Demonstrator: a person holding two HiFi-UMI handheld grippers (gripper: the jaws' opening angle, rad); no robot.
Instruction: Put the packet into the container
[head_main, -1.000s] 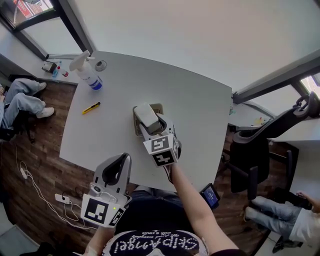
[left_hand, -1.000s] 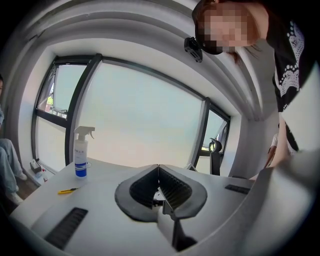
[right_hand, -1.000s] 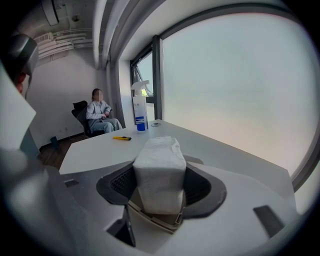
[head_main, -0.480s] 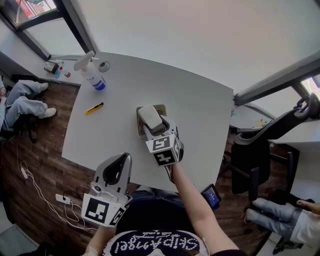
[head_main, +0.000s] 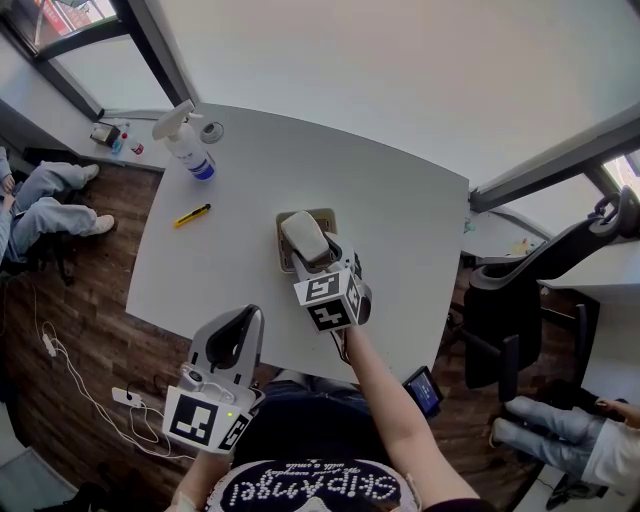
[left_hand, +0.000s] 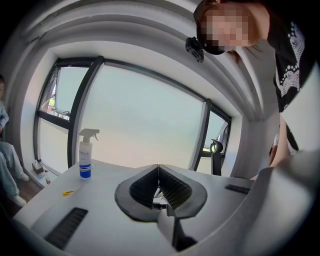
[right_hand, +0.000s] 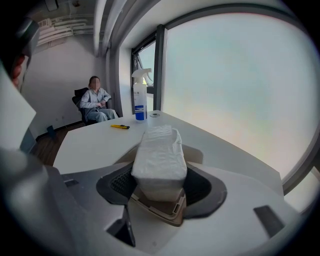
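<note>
Pale tabletop (head_main: 400, 200) by the windows is bearing the tan container (head_main: 325, 215). Right gripper (head_main: 318, 258) is clamping the white packet (head_main: 303, 236) directly over it, long axes aligned. Left gripper (head_main: 230, 340) is hanging closed and empty, well apart.

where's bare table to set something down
Widest bare patch: between the container and the right edge of the table. Also bare: from the yellow cutter to the near-left edge. Crowded: the far-left corner by the spray bottle, and the middle, where the right tool holds the packet.
</note>
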